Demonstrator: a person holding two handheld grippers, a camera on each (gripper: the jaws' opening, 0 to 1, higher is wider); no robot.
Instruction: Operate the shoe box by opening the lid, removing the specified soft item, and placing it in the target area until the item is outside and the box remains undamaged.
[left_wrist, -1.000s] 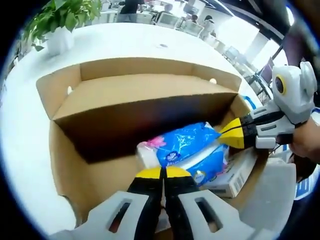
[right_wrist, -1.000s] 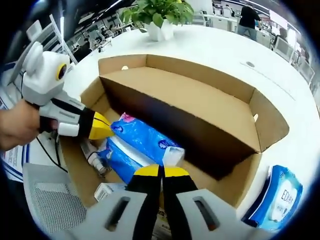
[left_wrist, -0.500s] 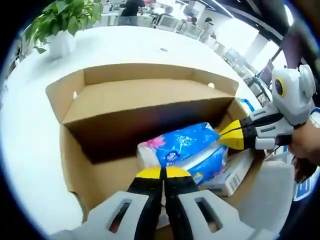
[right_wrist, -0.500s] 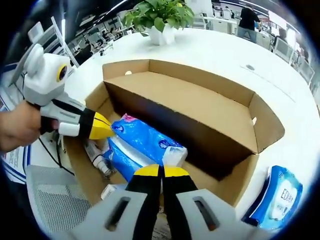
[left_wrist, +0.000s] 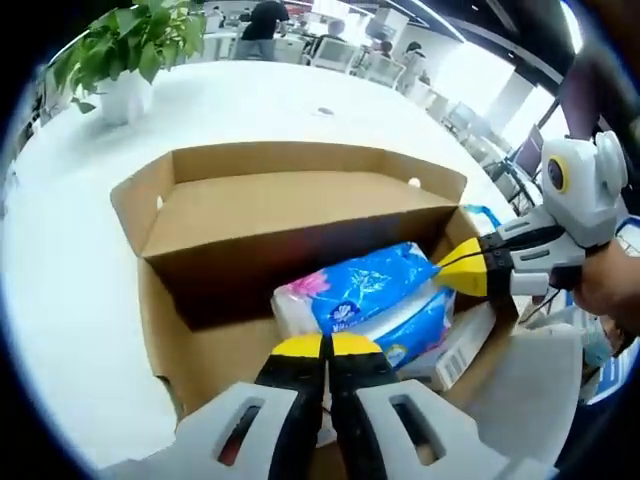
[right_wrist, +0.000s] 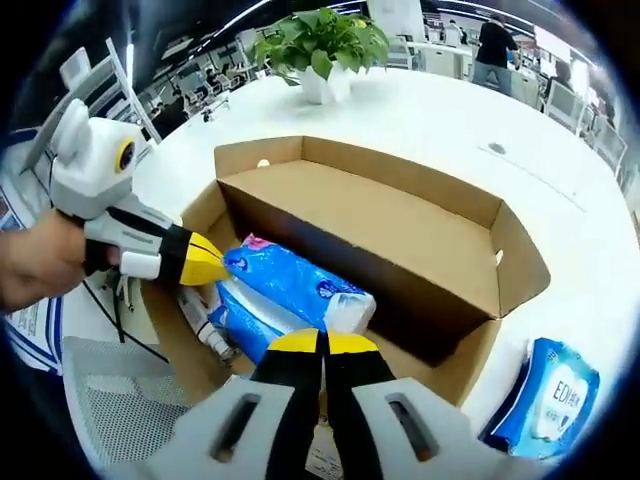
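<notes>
Both cameras have drawn back slightly; your grippers (left_wrist: 325, 345) (right_wrist: 322, 342) pinch opposite ends of the blue tissue pack (left_wrist: 375, 290) above the open shoe box (left_wrist: 250, 190). Lift evenly, clearing the cardboard walls.

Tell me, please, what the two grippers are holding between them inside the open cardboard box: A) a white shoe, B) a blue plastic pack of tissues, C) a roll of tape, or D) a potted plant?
B: the left gripper and the right gripper pinch opposite ends of the blue plastic tissue pack, which sits inside the open cardboard box; the potted plant stands apart on the white table.
</notes>
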